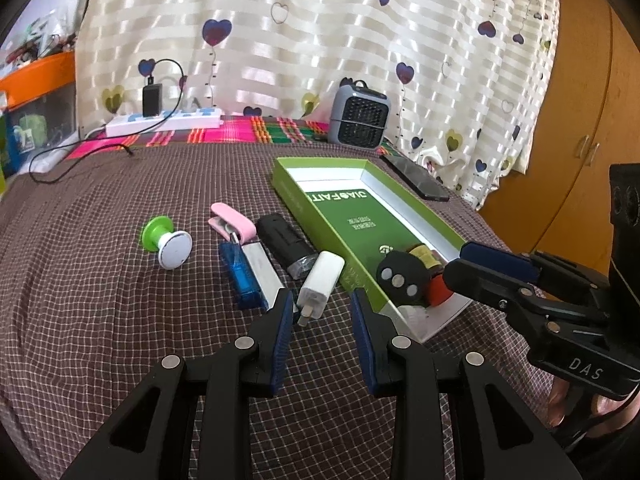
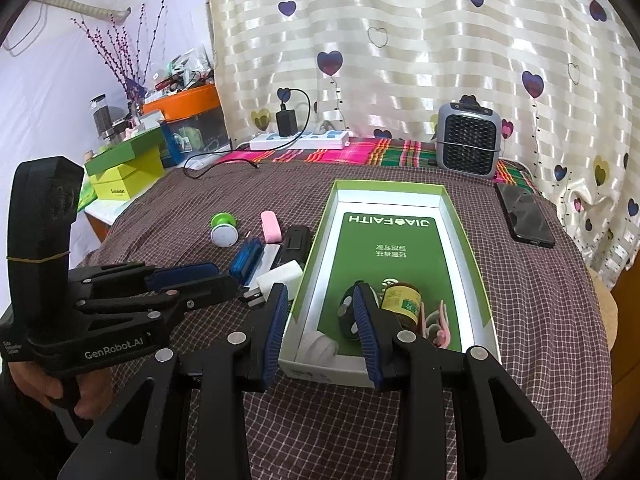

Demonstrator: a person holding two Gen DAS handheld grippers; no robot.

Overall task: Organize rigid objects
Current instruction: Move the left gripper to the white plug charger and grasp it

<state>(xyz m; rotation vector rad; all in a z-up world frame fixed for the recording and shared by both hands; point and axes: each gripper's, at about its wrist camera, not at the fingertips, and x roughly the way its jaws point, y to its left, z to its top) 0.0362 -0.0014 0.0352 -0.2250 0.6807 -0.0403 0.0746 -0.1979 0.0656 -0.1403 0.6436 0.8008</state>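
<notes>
Fingers of the left gripper stand spread and empty, low over the checked surface, their tips flanking the pronged end of the white charger plug, which lies just ahead of them and between their lines. Farthest left of these fingers sits the green-and-white suction knob; nearer, ahead and to their left, lie the pink clip, the blue translucent case with a white stick beside it, and the black flashlight-like cylinder, touching or nearly touching one another.

Right of the left fingers stands the green open box, its near end already holding the black round remote, a brown jar, a pink clip-like piece and a white round item.

Fingers of the right gripper are likewise spread and hold nothing; they hover at the box's near end, the left finger over the box's left wall and the right finger in front of the remote.

Judged step: pick up the charger plug with the left gripper and move it into the box. To do it well, advance slightly so the pads close on the plug's flat white sides rather than on the prongs, lift clear of the box wall, and set it in the free green floor ahead of the remote. The neighbouring flashlight-like cylinder lies close, so the left finger should descend without nudging it.
</notes>
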